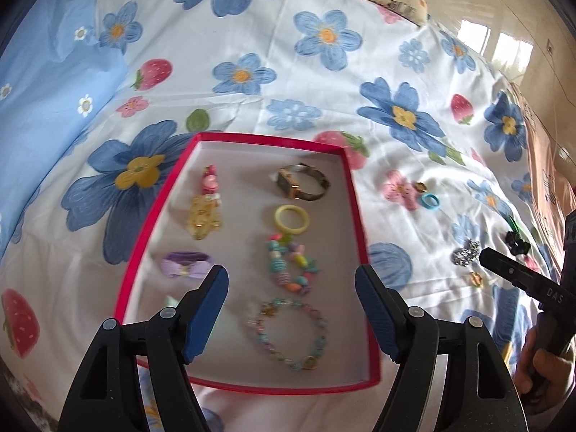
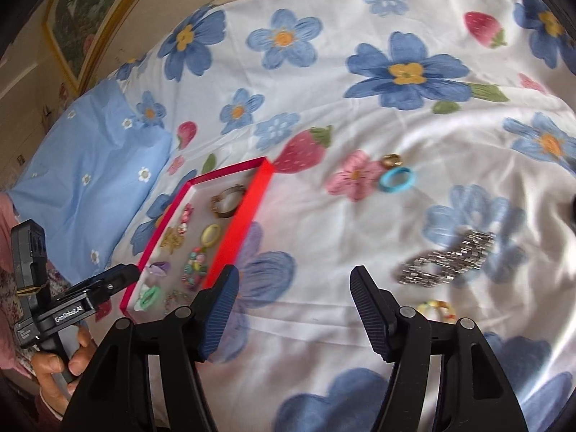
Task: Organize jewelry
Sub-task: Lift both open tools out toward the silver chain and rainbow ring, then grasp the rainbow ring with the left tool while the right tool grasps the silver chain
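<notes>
Black plastic left gripper [image 1: 291, 309] and right gripper [image 2: 293, 311], blue ribbed pads [image 2: 219, 320], silver pivot screws, white lettering.

- We see a bed covered by a white sheet [image 2: 324, 216] printed with blue flowers and strawberries.
- A light blue pillow [image 1: 46, 82] lies at its left side.
- A red-rimmed tray [image 1: 360, 216] sits directly on the sheet.
- To the tray's right, a gold ring [image 2: 391, 160] and a blue ring [image 2: 396, 179] lie just beside each other.
- Nearer us lie a silver sparkly piece [image 2: 448, 261], a small yellowish ring [image 2: 437, 307] and a black item [image 1: 516, 242].
</notes>
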A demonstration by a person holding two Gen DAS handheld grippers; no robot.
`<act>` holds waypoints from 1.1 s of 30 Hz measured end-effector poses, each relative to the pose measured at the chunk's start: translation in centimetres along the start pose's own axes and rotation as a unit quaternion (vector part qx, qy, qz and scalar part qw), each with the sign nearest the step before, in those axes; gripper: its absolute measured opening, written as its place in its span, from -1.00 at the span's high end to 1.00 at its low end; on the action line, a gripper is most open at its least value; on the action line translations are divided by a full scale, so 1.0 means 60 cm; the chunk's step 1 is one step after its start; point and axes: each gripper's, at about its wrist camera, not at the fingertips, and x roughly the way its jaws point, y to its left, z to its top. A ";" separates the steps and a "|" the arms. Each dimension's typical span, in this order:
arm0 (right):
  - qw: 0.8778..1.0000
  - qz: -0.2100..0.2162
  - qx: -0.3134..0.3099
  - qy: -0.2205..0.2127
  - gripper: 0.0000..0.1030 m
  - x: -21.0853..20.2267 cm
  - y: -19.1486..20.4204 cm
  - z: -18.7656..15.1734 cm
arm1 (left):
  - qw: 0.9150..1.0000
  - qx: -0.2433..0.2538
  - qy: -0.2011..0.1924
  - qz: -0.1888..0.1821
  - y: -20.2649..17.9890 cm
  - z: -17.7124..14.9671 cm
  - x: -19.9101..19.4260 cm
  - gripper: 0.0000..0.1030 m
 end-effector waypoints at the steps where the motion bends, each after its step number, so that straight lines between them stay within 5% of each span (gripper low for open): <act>1: 1.000 -0.004 0.004 -0.002 -0.30 -0.006 -0.010 -0.001 | 1.000 0.003 0.001 -0.002 -0.006 0.001 0.001 -0.43; 14: 0.997 -0.056 0.042 -0.016 -0.32 -0.047 -0.112 -0.003 | 0.999 0.040 0.018 -0.024 -0.076 0.012 0.028 -0.44; 30: 0.994 -0.092 0.011 0.050 -0.33 0.051 -0.172 0.026 | 0.989 0.106 0.065 -0.078 -0.205 0.003 0.097 -0.45; 32: 0.993 -0.102 -0.009 0.056 -0.25 0.058 -0.165 0.028 | 0.987 0.115 0.073 -0.085 -0.223 0.001 0.111 -0.45; 33: 0.992 -0.109 -0.018 0.060 0.05 0.061 -0.162 0.028 | 0.986 0.119 0.078 -0.088 -0.232 0.000 0.118 -0.45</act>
